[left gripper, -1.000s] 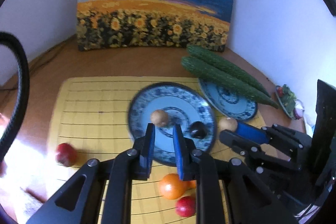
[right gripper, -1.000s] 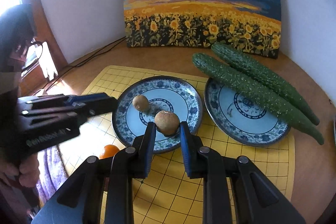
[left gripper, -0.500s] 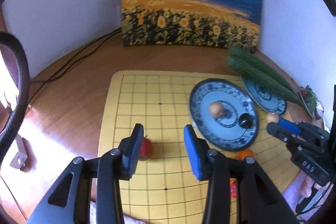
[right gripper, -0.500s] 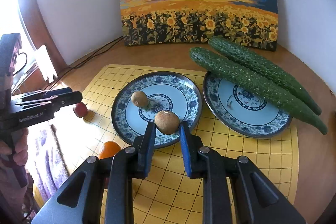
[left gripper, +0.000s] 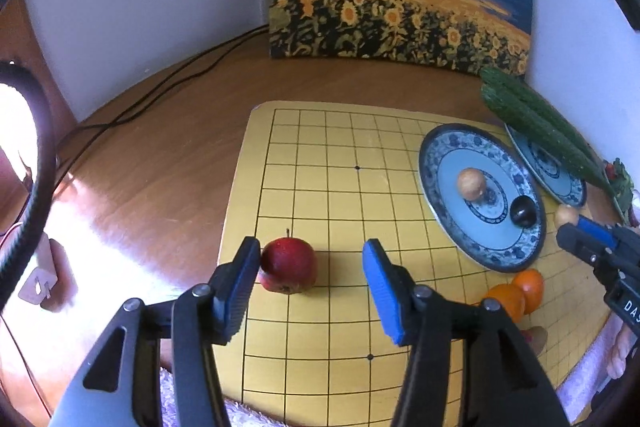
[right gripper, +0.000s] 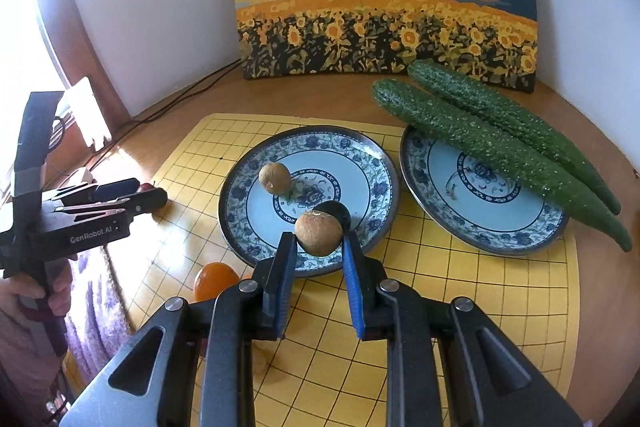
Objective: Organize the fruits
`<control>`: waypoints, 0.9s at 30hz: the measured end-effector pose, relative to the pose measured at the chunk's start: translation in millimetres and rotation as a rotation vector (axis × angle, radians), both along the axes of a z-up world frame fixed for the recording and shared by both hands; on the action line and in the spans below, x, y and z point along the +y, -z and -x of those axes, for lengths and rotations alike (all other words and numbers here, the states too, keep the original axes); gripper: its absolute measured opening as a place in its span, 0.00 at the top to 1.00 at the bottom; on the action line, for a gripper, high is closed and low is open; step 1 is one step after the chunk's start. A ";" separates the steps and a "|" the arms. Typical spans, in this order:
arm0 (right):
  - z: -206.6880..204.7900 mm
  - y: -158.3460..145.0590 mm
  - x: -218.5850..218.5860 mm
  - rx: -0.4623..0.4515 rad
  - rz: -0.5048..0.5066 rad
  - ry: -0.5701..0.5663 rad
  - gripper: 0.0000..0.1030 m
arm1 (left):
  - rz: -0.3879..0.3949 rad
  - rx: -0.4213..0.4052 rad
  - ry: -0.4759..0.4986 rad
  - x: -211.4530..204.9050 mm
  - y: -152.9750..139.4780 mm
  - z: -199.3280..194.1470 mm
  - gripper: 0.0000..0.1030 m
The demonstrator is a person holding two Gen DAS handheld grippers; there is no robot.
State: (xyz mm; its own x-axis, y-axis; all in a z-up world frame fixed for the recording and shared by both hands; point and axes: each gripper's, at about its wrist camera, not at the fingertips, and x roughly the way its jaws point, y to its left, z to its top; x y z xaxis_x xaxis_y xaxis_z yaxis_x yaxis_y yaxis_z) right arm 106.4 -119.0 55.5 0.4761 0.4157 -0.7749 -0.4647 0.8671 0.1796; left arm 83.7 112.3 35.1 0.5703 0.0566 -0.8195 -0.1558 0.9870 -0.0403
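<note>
Left gripper (left gripper: 312,269) was spread wide around a red apple (left gripper: 289,265) near the left edge of the yellow grid mat (left gripper: 320,187) on the bench (left gripper: 160,147); its left pad (left gripper: 240,283) looked to touch the fruit, the right pad stood apart. Right gripper (right gripper: 318,257) was clamped on a brown round fruit (right gripper: 319,233), held over the near rim of the left plate (right gripper: 240,195). That plate carried a 2nd brown fruit (right gripper: 274,177) & a dark one (right gripper: 340,213). Two cucumbers (right gripper: 488,143) lay across the right plate (right gripper: 480,227). Oranges (left gripper: 516,295) sat at the mat's near right.
</note>
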 end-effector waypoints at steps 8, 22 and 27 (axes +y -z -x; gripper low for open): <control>-2.4 3.8 1.9 0.007 0.007 0.005 0.76 | 0.020 0.022 -0.013 4.7 13.6 -2.9 0.69; -10.1 2.2 6.8 -0.002 0.008 0.000 0.76 | 0.085 -0.035 0.055 -18.4 -6.6 -4.1 0.69; -18.2 1.7 8.8 -0.013 0.016 0.003 0.76 | 0.104 -0.049 0.113 -43.8 -15.2 -17.0 0.69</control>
